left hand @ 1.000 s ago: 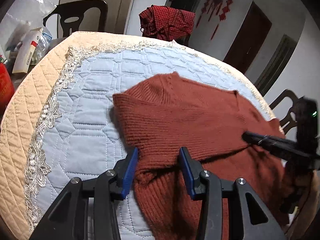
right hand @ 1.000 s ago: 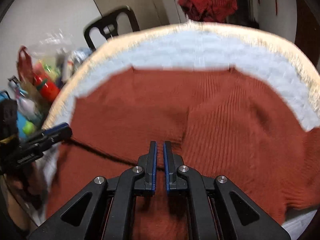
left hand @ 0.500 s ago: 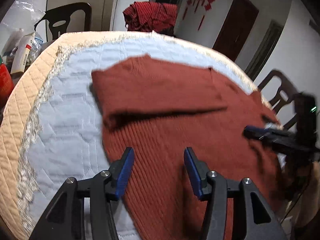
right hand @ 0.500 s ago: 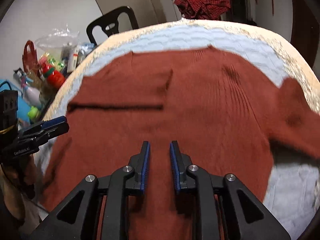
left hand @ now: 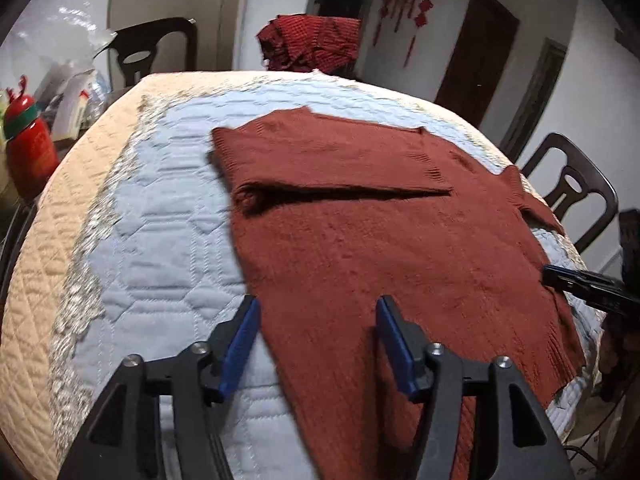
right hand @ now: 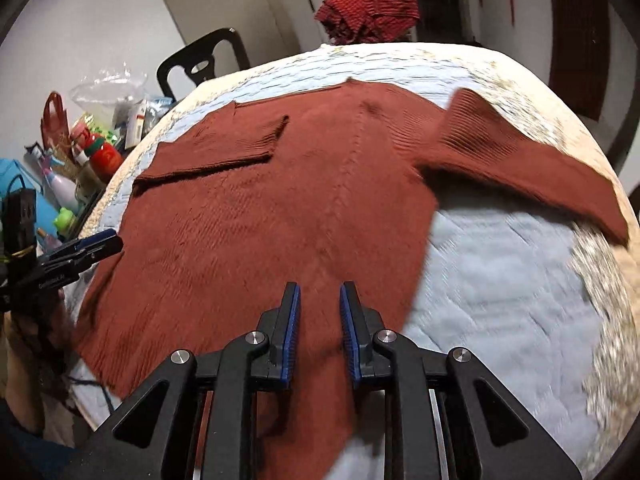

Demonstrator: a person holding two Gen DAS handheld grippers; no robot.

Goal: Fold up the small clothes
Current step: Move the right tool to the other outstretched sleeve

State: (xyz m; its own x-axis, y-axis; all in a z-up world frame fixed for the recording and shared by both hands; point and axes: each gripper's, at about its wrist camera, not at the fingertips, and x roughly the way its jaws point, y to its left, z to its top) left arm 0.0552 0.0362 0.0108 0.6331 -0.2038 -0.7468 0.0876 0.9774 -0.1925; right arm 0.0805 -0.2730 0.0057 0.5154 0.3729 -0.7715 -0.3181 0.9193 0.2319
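A rust-brown knit sweater [left hand: 380, 248] lies flat on the pale blue quilted table cover [left hand: 160, 216]. One sleeve [right hand: 224, 148] is folded across the chest; the other sleeve [right hand: 520, 160] stretches out to the side. My left gripper [left hand: 317, 308] hovers over the sweater's near side edge, its jaws opening, with nothing pinched between them. My right gripper [right hand: 319, 292] hangs above the lower body of the sweater, open by a narrow gap and holding nothing. Each gripper shows at the edge of the other's view: the right gripper [left hand: 560, 276], the left gripper [right hand: 100, 244].
A red checked garment [left hand: 312, 42] is heaped on a chair beyond the table's far edge. Dark chairs [left hand: 572, 192] stand at the back and right. A red bottle [left hand: 28, 140], boxes and bags crowd the left side. Bare quilt lies left and right of the sweater.
Both grippers drew back toward the sweater's near hem. The left jaws spread wider. The right jaws went from shut to slightly apart. The folded sleeve now rests across the chest.
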